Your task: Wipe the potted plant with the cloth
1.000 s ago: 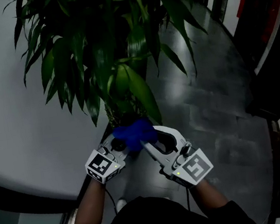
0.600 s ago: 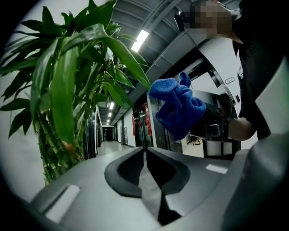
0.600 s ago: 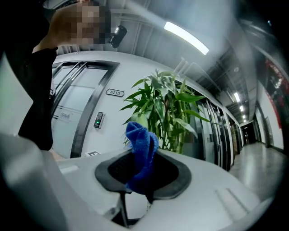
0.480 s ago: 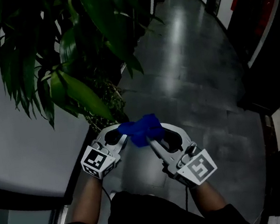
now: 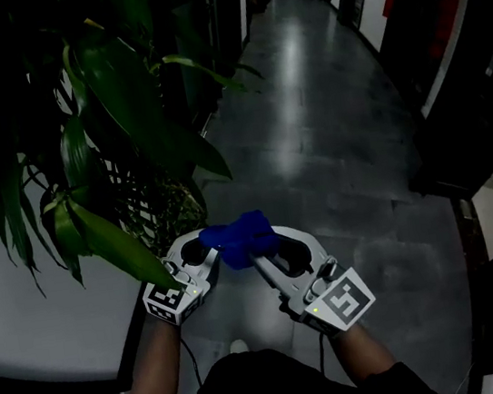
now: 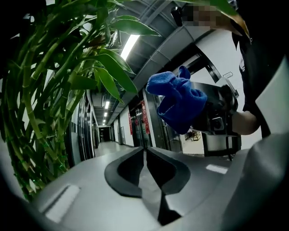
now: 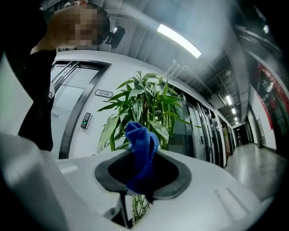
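Since the cloth [image 5: 243, 236] is pinched between the jaws of the right gripper [image 5: 257, 252], its blue bunch standing up past the pads, the coming move turns on where the potted plant [image 5: 80, 125] lies from that bunch. In the head view the foliage fills the upper left of the frame, so the plant is up and to the left of the cloth. The left gripper [image 5: 201, 251] sits between them on that side, its jaws pressed together on nothing. It is the nearer tool: one long drooping leaf [image 5: 116, 248] slants down from the left and ends over its body. The right gripper view shows the plant at centre frame, right behind the cloth, stalks upright and leaves hanging lengthwise. I judge that the cloth must go forward and leftward, then run along a leaf's length. The pot itself cannot be made out.
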Available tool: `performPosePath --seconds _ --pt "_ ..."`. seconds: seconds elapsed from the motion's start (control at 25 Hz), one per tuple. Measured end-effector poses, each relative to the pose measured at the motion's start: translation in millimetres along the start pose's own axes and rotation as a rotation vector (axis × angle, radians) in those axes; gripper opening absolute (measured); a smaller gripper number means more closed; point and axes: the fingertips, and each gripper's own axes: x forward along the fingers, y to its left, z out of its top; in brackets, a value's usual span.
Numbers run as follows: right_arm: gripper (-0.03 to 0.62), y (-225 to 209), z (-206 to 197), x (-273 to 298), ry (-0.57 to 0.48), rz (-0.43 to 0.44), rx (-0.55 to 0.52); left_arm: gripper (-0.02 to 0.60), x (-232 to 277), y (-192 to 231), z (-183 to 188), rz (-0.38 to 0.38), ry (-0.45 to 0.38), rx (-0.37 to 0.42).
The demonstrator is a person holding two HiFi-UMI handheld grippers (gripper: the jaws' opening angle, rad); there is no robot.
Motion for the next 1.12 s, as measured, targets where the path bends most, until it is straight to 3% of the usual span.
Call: performPosePath --seconds 0.16,0.36,0.44,0.6,0.68,0.96,1.12 --pt "0.109 -9.2 -7.9 22.9 -0.009 0.057 0.007 0.029 7.1 22.3 13.7 0.026 -0.017 0.019" --pt "0.109 -8.7 -21.2 41.0 0.003 0.210 0.007 0.028 12.6 49.7 40.7 0.110 -0.021 0.011" --pt "0.109 -17.5 -27.6 44.3 0.013 0.286 0.014 0.029 11.6 61.2 35.6 0.186 -0.002 0.009" --pt "0.109 -46.4 -34.3 44.6 0.050 0.470 0.051 0.029 6.7 81.9 -0.4 0.409 0.052 0.017" --pt "0.109 -67.5 -32.9 44.2 0.063 0.530 0.030 0.028 11.2 86.4 2.5 0.488 0.043 0.022" --pt "0.109 -138.6 -7.5 57.7 -0.031 0.616 -0.016 0.029 16.2 85.1 27.0 0.689 0.009 0.006" --pt "0.109 -153.3 28.0 63.6 -0.135 0.640 0.017 0.029 14.5 81.3 35.3 0.726 0.052 0.023"
